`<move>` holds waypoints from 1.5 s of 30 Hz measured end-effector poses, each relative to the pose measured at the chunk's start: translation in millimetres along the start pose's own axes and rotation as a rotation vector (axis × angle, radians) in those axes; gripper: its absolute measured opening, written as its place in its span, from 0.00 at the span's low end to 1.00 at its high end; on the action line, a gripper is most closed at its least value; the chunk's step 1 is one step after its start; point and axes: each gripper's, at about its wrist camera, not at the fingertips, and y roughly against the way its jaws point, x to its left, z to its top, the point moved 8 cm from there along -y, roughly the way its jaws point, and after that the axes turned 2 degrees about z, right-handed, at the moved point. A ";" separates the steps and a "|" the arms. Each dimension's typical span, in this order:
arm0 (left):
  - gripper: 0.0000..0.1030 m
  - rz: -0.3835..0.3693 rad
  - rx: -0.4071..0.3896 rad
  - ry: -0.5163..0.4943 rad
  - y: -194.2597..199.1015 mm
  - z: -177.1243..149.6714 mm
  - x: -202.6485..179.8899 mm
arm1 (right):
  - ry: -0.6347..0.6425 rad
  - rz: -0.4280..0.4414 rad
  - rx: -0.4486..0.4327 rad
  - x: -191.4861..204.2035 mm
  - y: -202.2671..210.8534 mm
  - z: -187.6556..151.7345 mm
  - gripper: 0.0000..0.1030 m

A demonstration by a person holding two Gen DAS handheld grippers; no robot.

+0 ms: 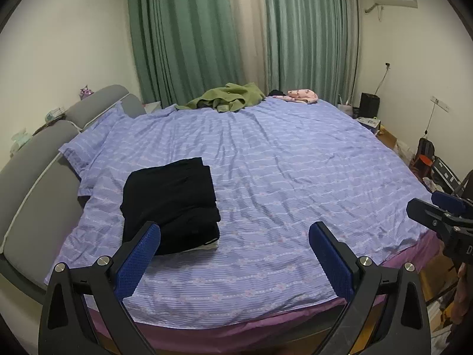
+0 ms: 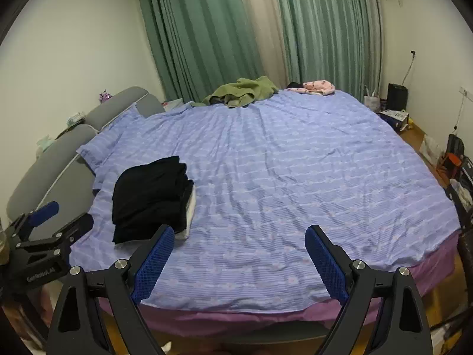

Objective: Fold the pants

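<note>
Left wrist view: the left tongs (image 1: 235,238) hang apart over the bed's (image 1: 295,177) near edge, gripping nothing. The folded pants (image 1: 170,204) lie near the headboard (image 1: 38,183), just beyond the left finger; wide bare sheet spreads rightward. Right wrist view: the right tongs (image 2: 240,241) gape empty too. A green garment (image 2: 242,91) and pink cloth (image 2: 317,86) sit at the far edge.

Left claw (image 1: 235,238), right claw (image 2: 239,241): black frames, blue mesh pads, silver screws.
</note>
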 end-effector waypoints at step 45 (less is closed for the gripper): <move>1.00 -0.027 -0.016 0.028 7.3 4.6 -28.5 | 0.012 -0.008 -0.020 -29.9 18.9 -3.0 0.89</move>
